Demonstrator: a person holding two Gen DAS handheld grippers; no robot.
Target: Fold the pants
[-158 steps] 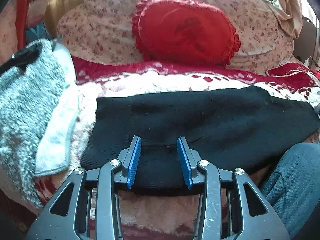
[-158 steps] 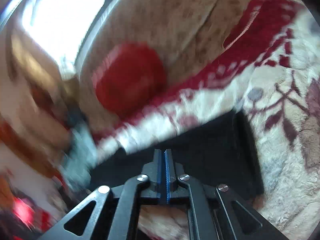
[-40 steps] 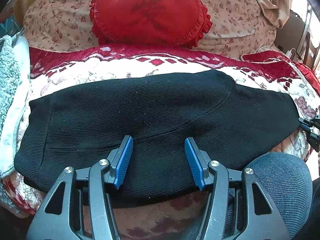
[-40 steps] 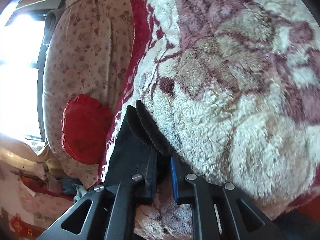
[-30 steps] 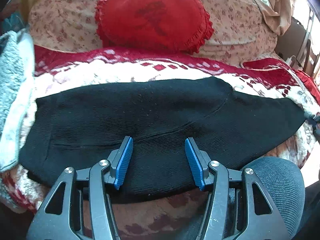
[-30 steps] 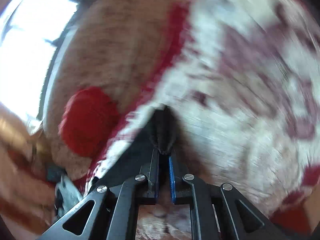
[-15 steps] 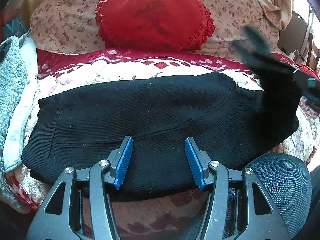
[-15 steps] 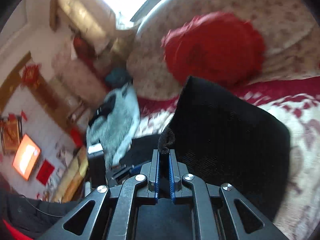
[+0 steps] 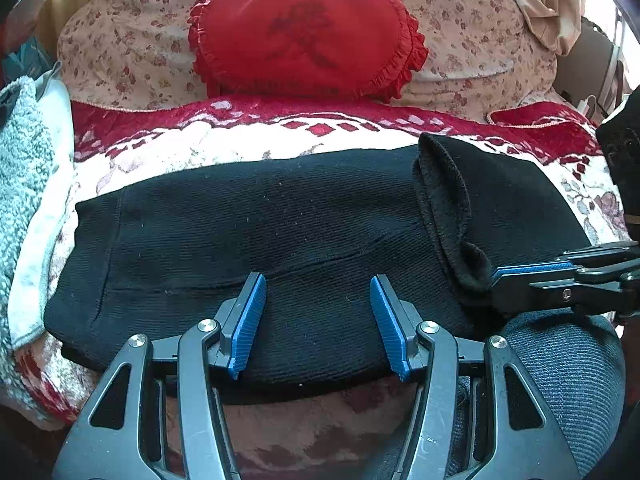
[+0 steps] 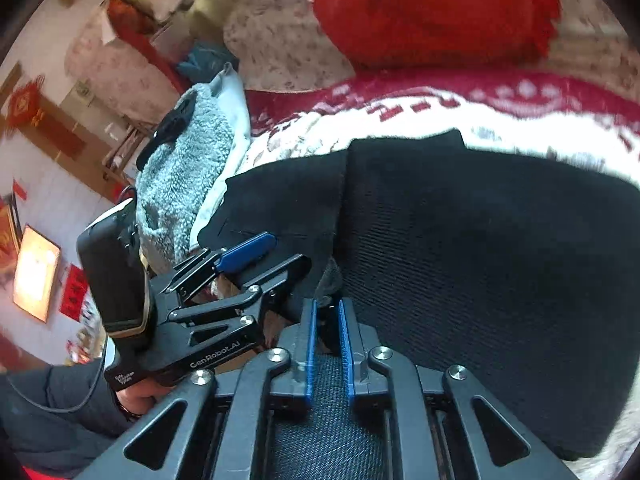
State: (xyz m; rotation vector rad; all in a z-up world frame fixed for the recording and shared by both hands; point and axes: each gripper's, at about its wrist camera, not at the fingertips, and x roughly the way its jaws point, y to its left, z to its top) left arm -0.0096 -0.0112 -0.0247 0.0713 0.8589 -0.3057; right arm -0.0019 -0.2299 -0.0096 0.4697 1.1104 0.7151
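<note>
Black knit pants (image 9: 256, 220) lie across a fleecy red-and-white blanket (image 9: 224, 136). Their right leg end (image 9: 448, 200) is folded back over the middle, its cuff lying in a wavy line. My left gripper (image 9: 318, 304) is open and empty, hovering over the pants' near edge. My right gripper (image 9: 496, 276) comes in from the right at the folded cuff's near corner. In the right wrist view my right gripper (image 10: 327, 312) has its jaws a little apart, with the cuff (image 10: 328, 276) just beyond the tips. The left gripper (image 10: 256, 256) shows there too.
A red frilled cushion (image 9: 308, 36) leans on a floral pillow (image 9: 480, 40) behind the pants. A grey fluffy garment (image 9: 24, 184) lies at the left. The person's knee in dark jeans (image 9: 568, 380) is at the lower right.
My right gripper carried the leg end up and leftward over the pants, laid it on the middle, and its jaws have parted. My left gripper has stayed open in place.
</note>
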